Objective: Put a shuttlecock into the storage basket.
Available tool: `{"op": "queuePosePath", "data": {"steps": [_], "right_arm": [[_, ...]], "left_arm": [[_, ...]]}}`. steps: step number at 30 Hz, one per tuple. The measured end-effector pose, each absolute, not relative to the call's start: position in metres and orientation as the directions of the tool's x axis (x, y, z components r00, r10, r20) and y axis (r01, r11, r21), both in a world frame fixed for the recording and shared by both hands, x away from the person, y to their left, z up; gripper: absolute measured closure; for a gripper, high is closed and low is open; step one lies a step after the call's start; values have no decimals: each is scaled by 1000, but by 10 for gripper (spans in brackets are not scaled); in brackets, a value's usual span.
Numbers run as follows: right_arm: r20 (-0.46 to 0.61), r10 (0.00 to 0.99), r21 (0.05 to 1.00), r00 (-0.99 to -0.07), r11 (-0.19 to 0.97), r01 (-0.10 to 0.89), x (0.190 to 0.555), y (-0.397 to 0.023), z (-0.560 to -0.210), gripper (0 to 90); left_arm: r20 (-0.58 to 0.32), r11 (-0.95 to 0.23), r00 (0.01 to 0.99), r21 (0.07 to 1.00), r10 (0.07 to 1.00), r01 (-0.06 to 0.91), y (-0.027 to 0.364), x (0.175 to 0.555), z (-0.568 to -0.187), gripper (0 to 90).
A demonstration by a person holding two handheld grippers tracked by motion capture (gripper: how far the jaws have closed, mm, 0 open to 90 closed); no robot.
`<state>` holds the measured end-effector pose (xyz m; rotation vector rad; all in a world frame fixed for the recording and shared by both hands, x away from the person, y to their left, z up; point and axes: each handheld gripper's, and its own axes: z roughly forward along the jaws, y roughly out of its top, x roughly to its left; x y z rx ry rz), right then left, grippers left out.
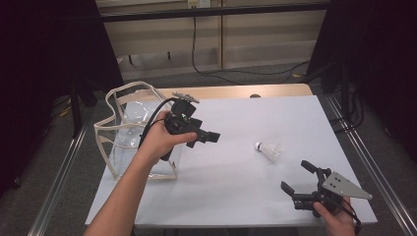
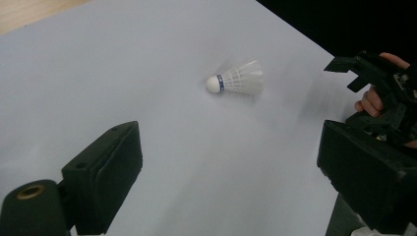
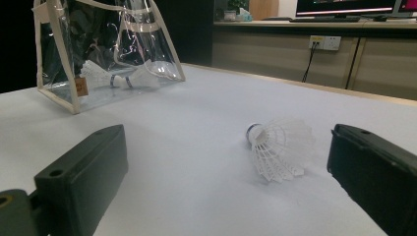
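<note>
A white shuttlecock (image 1: pixel 268 150) with a blue band lies on its side on the white table sheet, right of centre. In the right gripper view the shuttlecock (image 3: pixel 280 147) sits just ahead of my open right gripper (image 3: pixel 226 152), between the lines of its jaws. My right gripper (image 1: pixel 296 176) is low at the front right, apart from the shuttlecock. My left gripper (image 1: pixel 209 139) is held open in the air beside a clear bag (image 1: pixel 125 142) and points toward the shuttlecock (image 2: pixel 236 81). Nothing is between the jaws of the left gripper (image 2: pixel 231 147).
The clear bag (image 3: pixel 56 49) with cream trim stands at the table's left, with two shuttlecocks (image 3: pixel 123 78) lying inside. The white sheet (image 1: pixel 255 113) covers a wooden table. Metal rails and dark curtains flank both sides. The right gripper (image 2: pixel 351 91) appears far right in the left gripper view.
</note>
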<state>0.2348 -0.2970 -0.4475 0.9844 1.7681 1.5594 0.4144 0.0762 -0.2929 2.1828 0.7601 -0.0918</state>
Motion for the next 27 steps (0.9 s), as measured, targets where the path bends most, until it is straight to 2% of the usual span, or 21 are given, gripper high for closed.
{"op": "queuePosePath", "data": {"steps": [27], "right_arm": [[47,826,988,-561,46,150,235,-297,-447,17]], "left_arm": [[-274,-522,839,680,469,514,61,410,-336,79]]}}
